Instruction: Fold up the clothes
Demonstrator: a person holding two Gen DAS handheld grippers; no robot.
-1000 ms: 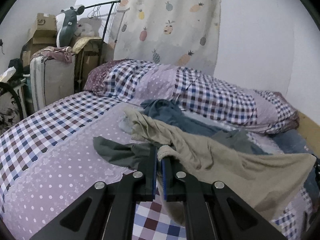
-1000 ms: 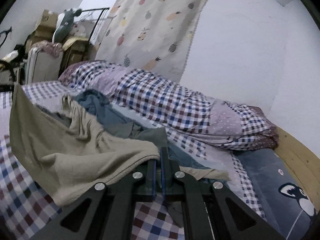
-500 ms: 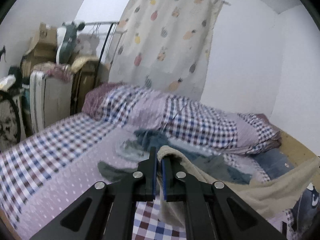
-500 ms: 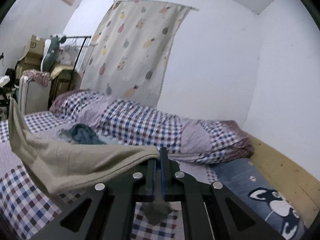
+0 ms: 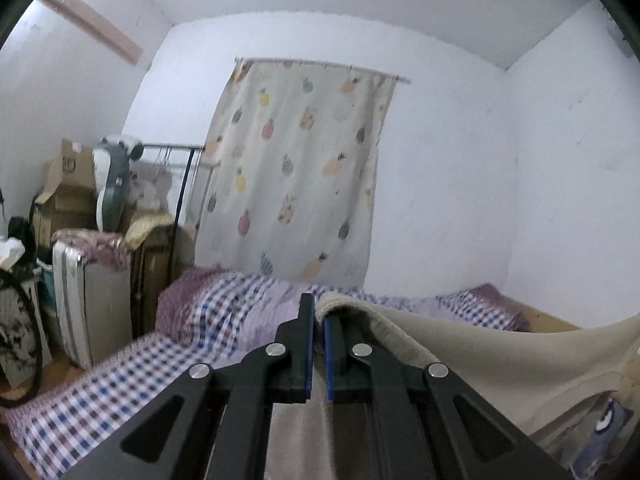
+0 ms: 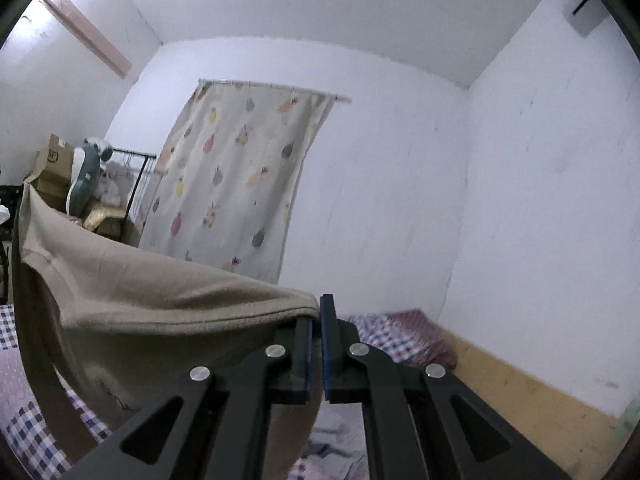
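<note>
While the left claw (image 5: 316, 312) and right claw (image 6: 317, 316) each pinch an end of the beige garment (image 6: 160, 300), it hangs stretched crosswise between them, raised above the bed (image 5: 120, 384).

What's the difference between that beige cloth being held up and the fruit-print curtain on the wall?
The beige garment is plain, with no pattern; the curtain is pale with printed fruit. The garment is pinched at two ends, by the left gripper and the right gripper, sagging between them; the curtain hangs flat from a rod on the wall. Both are light-coloured fabric hanging off the bed.
</note>
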